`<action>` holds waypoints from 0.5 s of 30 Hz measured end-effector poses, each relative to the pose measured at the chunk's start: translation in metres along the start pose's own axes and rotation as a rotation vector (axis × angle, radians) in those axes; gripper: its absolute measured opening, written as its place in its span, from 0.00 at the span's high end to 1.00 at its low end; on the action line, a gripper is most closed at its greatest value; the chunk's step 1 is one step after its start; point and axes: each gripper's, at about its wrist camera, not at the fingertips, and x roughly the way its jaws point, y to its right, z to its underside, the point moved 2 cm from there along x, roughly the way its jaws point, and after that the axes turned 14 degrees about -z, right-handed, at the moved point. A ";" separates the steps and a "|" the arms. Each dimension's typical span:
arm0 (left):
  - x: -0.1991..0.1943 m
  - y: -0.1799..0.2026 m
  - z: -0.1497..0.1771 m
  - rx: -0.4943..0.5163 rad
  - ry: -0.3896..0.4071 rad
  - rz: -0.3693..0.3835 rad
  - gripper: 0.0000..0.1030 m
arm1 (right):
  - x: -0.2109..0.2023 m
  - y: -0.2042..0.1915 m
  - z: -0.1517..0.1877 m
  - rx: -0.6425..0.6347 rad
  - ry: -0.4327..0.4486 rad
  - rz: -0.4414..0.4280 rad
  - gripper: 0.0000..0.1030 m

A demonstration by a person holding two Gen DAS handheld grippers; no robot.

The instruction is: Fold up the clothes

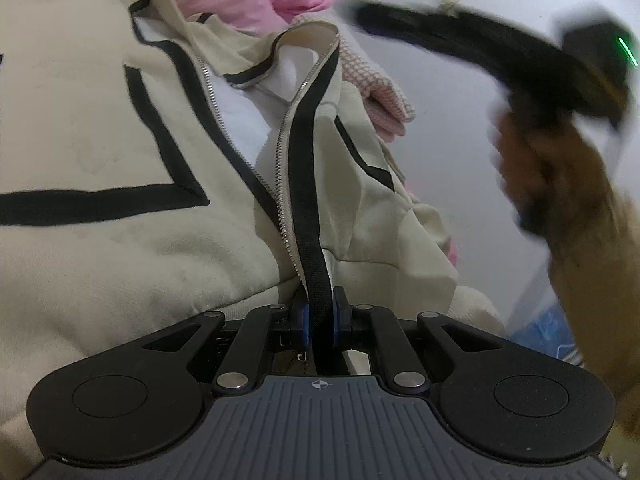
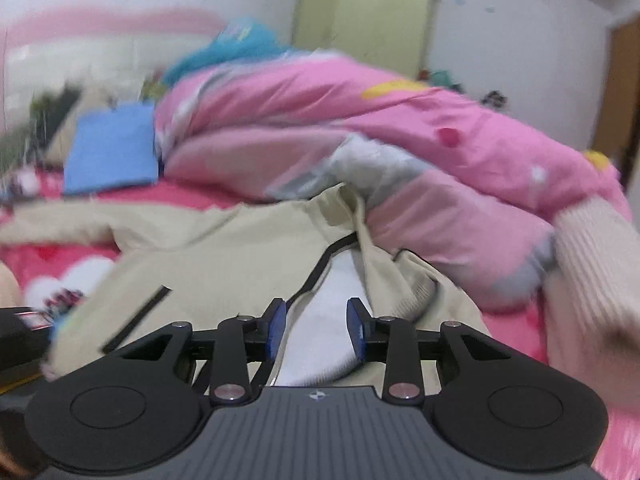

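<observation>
The left claw (image 1: 320,316) is pinching the black zipper band (image 1: 308,184) of the cream jacket (image 1: 100,128), which spreads ahead of it and to its left, the band rising straight ahead from between its pads. To its right, blurred, a hand (image 1: 560,184) holds the right claw. From its own camera the right claw (image 2: 316,326) is spread with nothing between the pads (image 2: 276,328), above the jacket (image 2: 224,256) and its white lining (image 2: 324,332), a pink quilt (image 2: 380,128) ahead.
</observation>
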 end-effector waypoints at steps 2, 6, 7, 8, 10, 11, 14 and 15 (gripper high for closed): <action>0.000 -0.001 0.000 0.014 0.008 0.011 0.92 | 0.045 -0.001 -0.010 -0.106 -0.123 0.049 0.66; 0.000 -0.003 0.000 0.024 0.017 0.029 0.92 | 0.123 0.014 -0.007 -0.281 -0.383 0.164 0.66; -0.001 -0.002 0.001 0.028 0.020 0.031 0.92 | 0.140 0.019 -0.006 -0.310 -0.439 0.190 0.66; -0.002 -0.002 0.001 0.031 0.022 0.032 0.92 | 0.153 0.027 -0.006 -0.318 -0.481 0.210 0.66; -0.001 -0.002 0.000 0.040 0.024 0.034 0.92 | 0.176 0.042 -0.008 -0.305 -0.529 0.235 0.66; -0.001 -0.001 0.000 0.044 0.026 0.034 0.92 | 0.185 0.050 -0.011 -0.279 -0.542 0.236 0.66; -0.002 -0.002 0.001 0.047 0.028 0.036 0.91 | 0.209 0.072 -0.017 -0.131 -0.567 0.205 0.66; -0.002 -0.002 0.001 0.048 0.029 0.037 0.91 | 0.214 0.077 -0.015 -0.097 -0.579 0.198 0.66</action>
